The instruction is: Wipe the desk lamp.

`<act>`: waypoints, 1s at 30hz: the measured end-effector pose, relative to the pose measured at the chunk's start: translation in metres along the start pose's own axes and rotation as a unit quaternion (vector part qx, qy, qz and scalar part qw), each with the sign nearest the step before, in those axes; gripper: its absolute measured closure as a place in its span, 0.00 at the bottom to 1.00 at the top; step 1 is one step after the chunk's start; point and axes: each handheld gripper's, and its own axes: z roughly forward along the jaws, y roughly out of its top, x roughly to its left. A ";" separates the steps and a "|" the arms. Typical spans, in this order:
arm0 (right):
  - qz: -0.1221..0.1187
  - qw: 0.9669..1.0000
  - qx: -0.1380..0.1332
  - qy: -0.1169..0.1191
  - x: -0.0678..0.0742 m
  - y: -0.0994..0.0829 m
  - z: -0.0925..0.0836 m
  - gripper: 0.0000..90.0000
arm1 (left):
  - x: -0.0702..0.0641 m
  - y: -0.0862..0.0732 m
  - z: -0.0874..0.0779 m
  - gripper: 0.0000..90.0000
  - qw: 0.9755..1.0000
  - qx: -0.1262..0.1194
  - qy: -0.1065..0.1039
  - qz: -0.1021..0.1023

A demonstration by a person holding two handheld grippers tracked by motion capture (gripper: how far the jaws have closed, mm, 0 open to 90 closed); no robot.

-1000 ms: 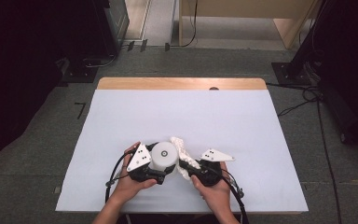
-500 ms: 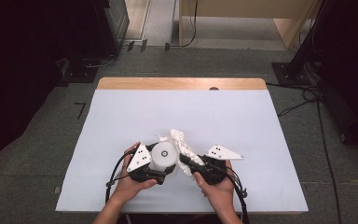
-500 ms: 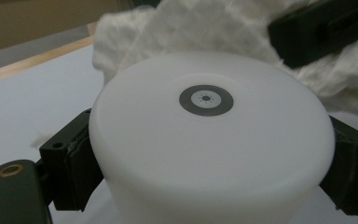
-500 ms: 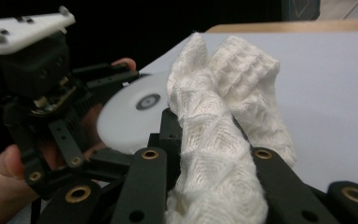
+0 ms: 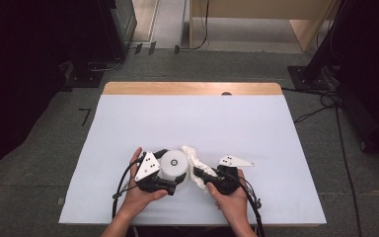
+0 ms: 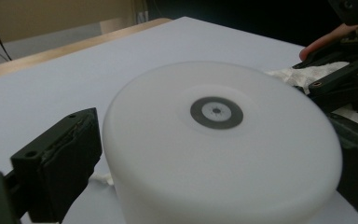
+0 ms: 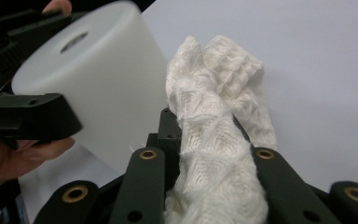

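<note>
Hold the left tool [image 5: 169, 172] clamped as it is, one jaw on each side of the white cylinder [image 5: 171, 163], which stands upright on the tabletop [image 5: 237, 123] near its front edge, just ahead of the person's hands. Treat that grip as the anchor: press no harder than needed to stop the smooth wall from turning or sliding, and avoid tipping the flat top with its small grey ring. Work with the right tool [image 5: 201, 176], closed tight on a bunched length of white waffle-weave cloth [image 7: 214, 116] that sticks out past its tips and lies against the cylinder's right side. Judge the step as a wipe of that side wall, and lead with the free end of the cloth, not with the black jaws, so that only fabric meets the plastic. Sweep along the curve in short passes, following the wall round rather than pushing straight in, since a push straight in could shove the cylinder out of the left jaws. Watch the gap between the two tools: they sit close together here, and a clash of jaw against jaw would likely jolt both grips. Mind the loose end as well, and stop it from folding under the base or catching on the left tool's near jaw. Regrip the cloth if the bunch starts to slip back between the pads.
</note>
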 end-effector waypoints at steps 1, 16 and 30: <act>0.001 1.000 -0.007 -0.005 -0.003 0.001 -0.003 0.84 | -0.002 0.000 0.000 0.00 1.000 0.002 0.008 0.001; 0.000 0.999 -0.023 -0.030 -0.006 0.005 -0.011 0.83 | -0.027 -0.009 0.010 0.09 0.995 0.023 0.102 0.006; -0.036 0.996 -0.076 0.017 0.019 0.020 -0.026 0.83 | -0.014 -0.005 0.014 0.09 0.998 0.027 -0.005 0.055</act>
